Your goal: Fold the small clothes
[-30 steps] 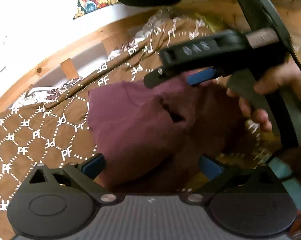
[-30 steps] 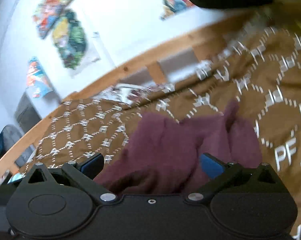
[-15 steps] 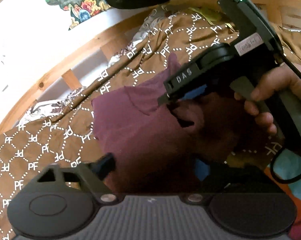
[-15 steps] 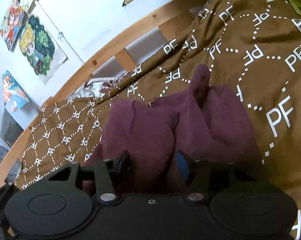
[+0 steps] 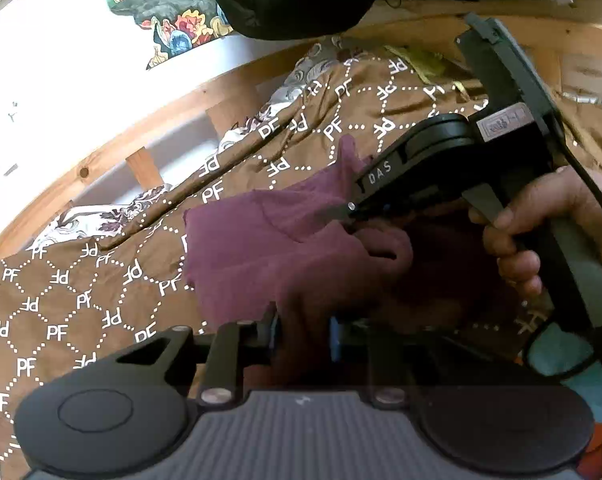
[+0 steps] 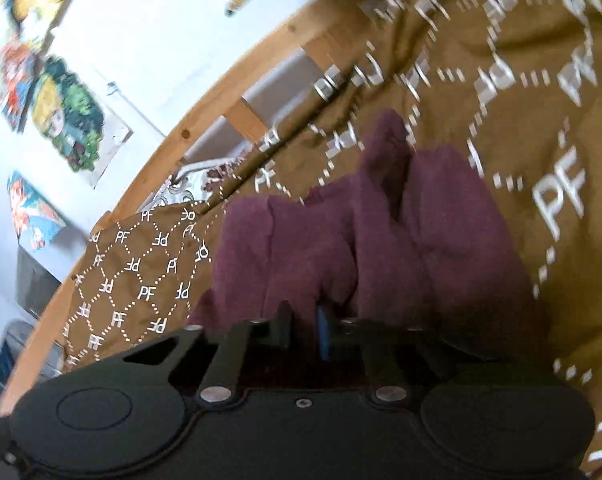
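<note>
both jaws pinched on maroon garment (image 5: 261, 248), left gripper (image 5: 303, 338) low, right gripper (image 5: 351, 210) angled across

A wooden-framed bed (image 5: 101, 160) carries a brown "PF"-patterned cover (image 5: 61, 312), with a maroon garment (image 5: 261, 248) lying on it.

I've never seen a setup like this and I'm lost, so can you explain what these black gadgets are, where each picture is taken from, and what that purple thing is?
These are two hand-held grippers, each carrying a fisheye camera that looks along its fingers. One picture comes from the left gripper, the other from the right gripper. The left view also shows the right gripper from the side, with the person's hand on its handle. The purple thing is a small maroon garment lying crumpled on a brown bedspread printed with PF letters. Both grippers are shut on the garment's cloth.
</note>
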{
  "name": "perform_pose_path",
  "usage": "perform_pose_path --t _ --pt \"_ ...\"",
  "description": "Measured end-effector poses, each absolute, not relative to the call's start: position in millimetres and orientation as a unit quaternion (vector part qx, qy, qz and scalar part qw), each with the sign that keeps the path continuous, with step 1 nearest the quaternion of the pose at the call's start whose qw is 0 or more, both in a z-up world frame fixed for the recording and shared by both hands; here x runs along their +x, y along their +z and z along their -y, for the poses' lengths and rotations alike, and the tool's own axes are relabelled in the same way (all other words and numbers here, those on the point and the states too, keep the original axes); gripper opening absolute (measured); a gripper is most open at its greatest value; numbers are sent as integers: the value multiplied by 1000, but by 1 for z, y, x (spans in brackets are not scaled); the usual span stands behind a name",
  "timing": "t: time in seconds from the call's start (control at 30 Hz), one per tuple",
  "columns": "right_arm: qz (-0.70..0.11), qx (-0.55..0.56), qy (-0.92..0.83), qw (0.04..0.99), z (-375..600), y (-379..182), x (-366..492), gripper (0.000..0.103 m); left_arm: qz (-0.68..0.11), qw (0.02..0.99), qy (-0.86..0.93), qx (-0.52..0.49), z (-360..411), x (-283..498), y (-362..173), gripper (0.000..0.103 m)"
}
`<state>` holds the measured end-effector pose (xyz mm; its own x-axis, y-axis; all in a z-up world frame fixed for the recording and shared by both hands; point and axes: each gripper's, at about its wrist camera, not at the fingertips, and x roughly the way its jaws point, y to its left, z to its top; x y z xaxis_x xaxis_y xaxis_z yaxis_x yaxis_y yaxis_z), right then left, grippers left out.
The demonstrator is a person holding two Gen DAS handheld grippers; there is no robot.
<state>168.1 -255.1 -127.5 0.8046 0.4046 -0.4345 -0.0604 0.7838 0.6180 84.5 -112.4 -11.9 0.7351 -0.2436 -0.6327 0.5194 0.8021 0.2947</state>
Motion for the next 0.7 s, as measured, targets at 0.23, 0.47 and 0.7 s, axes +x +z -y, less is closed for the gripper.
perform_pose_path --t 0.23,0.47,0.7 --pt "-188 195 126 954 251 -81 143 6 -283 900 -253 214 134 83 -3 22" --pt "-166 150 75 972 280 -62 129 6 -287 887 -294 210 166 84 -10 22" --pt "-229 164 37 959 303 -91 137 6 -309 875 -302 217 170 88 -28 26"
